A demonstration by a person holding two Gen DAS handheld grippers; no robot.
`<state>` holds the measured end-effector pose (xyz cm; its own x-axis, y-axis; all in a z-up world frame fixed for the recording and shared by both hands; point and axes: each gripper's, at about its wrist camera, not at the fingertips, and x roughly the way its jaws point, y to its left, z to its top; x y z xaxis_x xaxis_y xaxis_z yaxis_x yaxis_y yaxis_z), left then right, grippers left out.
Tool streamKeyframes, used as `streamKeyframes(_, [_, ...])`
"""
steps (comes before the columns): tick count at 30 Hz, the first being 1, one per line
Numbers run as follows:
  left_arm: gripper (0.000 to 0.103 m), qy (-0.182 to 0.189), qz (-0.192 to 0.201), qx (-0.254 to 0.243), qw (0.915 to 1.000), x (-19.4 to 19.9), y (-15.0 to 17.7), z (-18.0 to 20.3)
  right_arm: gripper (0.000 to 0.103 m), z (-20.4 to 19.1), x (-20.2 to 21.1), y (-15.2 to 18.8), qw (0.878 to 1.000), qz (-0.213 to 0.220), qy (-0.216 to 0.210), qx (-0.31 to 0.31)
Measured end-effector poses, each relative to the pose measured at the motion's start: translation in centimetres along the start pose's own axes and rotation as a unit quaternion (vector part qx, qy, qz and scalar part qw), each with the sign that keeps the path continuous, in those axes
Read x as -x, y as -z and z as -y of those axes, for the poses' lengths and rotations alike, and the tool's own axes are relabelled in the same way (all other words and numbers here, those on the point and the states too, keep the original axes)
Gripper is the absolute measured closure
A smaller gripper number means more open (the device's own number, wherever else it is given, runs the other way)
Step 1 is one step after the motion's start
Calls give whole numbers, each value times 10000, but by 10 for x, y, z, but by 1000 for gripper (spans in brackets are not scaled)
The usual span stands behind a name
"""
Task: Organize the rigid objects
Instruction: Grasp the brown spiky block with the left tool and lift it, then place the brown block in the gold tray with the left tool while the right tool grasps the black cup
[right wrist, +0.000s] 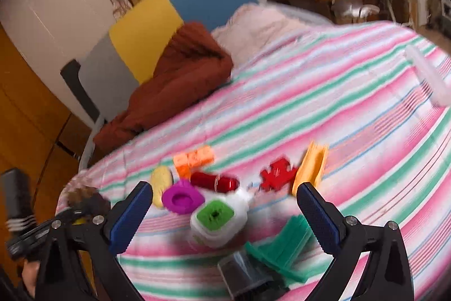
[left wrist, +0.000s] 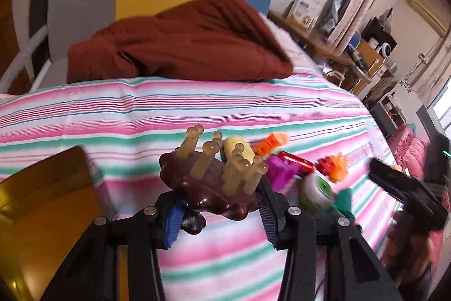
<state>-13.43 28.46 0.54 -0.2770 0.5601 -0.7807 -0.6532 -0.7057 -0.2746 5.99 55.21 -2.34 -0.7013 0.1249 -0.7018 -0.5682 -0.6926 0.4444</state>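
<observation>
My left gripper (left wrist: 220,212) is shut on a dark brown massager (left wrist: 208,185) with amber prongs and holds it above the striped bed. A yellow box (left wrist: 42,213) sits at lower left. My right gripper (right wrist: 222,212) is open and empty, above a white tape dispenser with a green top (right wrist: 217,219). Around it lie a purple piece (right wrist: 181,199), a red cylinder (right wrist: 215,182), an orange block (right wrist: 194,158), a yellow oval (right wrist: 161,182), a red gear-like piece (right wrist: 277,174), an orange channel piece (right wrist: 311,167) and a green piece (right wrist: 284,247).
A rust-red blanket (left wrist: 180,41) lies at the head of the striped bed sheet (right wrist: 324,92). A clear plastic bottle (right wrist: 428,75) lies at the far right of the bed. A cluttered desk (left wrist: 346,55) stands by the window. My left gripper shows at the right view's lower left (right wrist: 42,227).
</observation>
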Motion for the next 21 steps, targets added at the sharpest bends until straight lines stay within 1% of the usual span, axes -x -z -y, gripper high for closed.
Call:
streamKeyframes(2, [55,55,99,-42,9999,20,13,1,10,-1,-6,4,9997,-239,18,87])
streamKeyframes(3, [55,36,136,-45,9999,19,15,8,12,-3,-9,7,9993,-347,58,159])
streamKeyframes(5, [55,26,218,-60,9997,36,28,7,29,-9,-11,10,9986,-424,60,323])
streamKeyframes(7, [55,35,260,8,9997,52,41,1,33,-10,-10,13,9979,-526,-242,302])
streamKeyframes(8, [55,28,263,60,9996,59,47,-2,33,-11,-10,15,9965,-619,-482,285])
streamKeyframes(9, [55,18,282,84,9996,65,53,-6,33,-14,-8,17,9952,-677,-614,348])
streamKeyframes(12, [55,-151,379,83,9991,82,72,-17,40,-25,0,30,9918,-878,-634,671])
streamKeyframes(14, [55,-199,405,171,9988,89,83,-27,40,-30,5,38,9898,-1025,-480,871])
streamKeyframes(16, [55,-211,386,278,9986,93,93,-36,40,-33,3,46,9853,-1263,-182,1139])
streamKeyframes(17, [55,-227,382,349,9984,95,99,-42,40,-34,-1,52,9816,-1394,23,1307])
streamKeyframes(19, [55,-281,384,460,9978,99,108,-53,42,-31,-9,59,9750,-1642,232,1478])
streamKeyframes(20, [55,-319,385,512,9974,101,112,-58,51,-32,-12,62,9720,-1687,367,1595])
streamKeyframes(21, [55,-350,379,575,9970,103,116,-64,59,-29,-19,66,9681,-1893,445,1579])
